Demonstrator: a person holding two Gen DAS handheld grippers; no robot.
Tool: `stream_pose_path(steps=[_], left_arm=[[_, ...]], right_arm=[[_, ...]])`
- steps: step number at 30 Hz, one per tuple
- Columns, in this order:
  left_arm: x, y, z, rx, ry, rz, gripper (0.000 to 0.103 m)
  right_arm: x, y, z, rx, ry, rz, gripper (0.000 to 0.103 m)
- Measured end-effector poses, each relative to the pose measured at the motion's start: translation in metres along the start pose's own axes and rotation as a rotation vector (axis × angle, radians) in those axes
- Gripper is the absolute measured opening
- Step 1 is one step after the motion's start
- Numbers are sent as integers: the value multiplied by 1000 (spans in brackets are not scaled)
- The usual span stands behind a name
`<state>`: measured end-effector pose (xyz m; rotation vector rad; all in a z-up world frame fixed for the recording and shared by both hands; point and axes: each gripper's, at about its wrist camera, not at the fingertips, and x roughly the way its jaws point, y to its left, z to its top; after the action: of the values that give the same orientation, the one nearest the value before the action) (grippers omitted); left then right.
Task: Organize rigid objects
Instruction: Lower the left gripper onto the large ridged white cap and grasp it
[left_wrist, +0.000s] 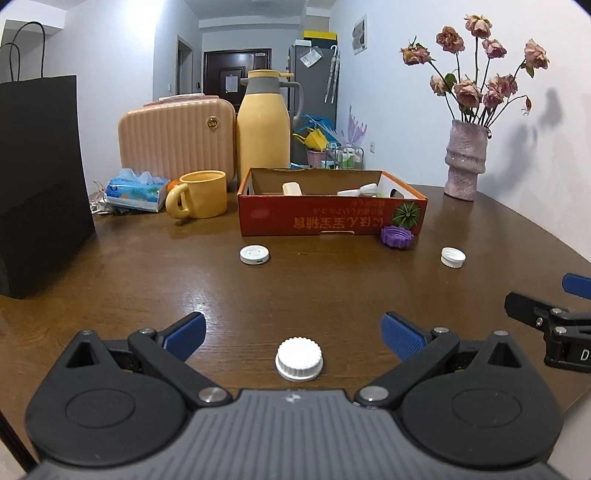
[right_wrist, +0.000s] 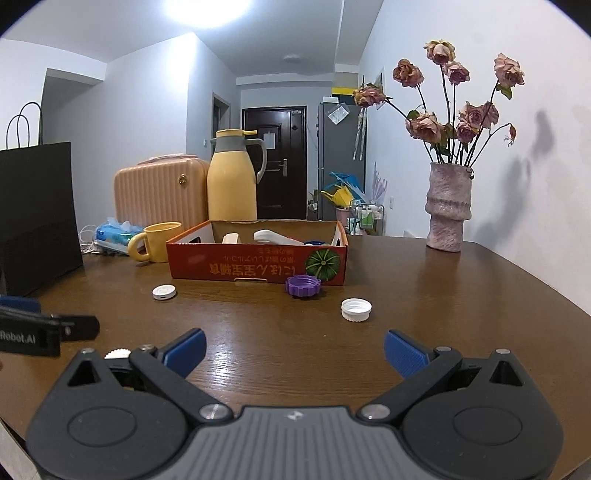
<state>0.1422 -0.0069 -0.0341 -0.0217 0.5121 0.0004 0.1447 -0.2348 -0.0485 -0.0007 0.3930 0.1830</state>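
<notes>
Left wrist view: your left gripper (left_wrist: 293, 334) fingers (left_wrist: 186, 332) stand apart around the white cap (left_wrist: 299, 359) — light, stiff, ridged; pinch its rim.

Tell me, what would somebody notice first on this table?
Probably the orange cardboard box in the middle of the brown table, with a purple cap at its front. Then the dried roses in a pink vase at the far right, and a white cap between the left hand-held gripper's open fingers.
</notes>
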Motion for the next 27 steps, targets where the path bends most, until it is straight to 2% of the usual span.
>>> stream_pose_path(steps=[3, 12, 20, 27], left_arm=[[3, 1, -1, -6, 10, 2, 103], [36, 2, -13, -20, 133, 19, 103], [56, 3, -18, -21, 176, 24, 102], [68, 0, -18, -16, 187, 24, 89]], right_arm=[[0, -1, 0, 0, -1, 1, 103], [10, -7, -4, 20, 27, 0, 103], [26, -11, -10, 32, 61, 2, 103], [38, -13, -17, 41, 90, 7, 103]])
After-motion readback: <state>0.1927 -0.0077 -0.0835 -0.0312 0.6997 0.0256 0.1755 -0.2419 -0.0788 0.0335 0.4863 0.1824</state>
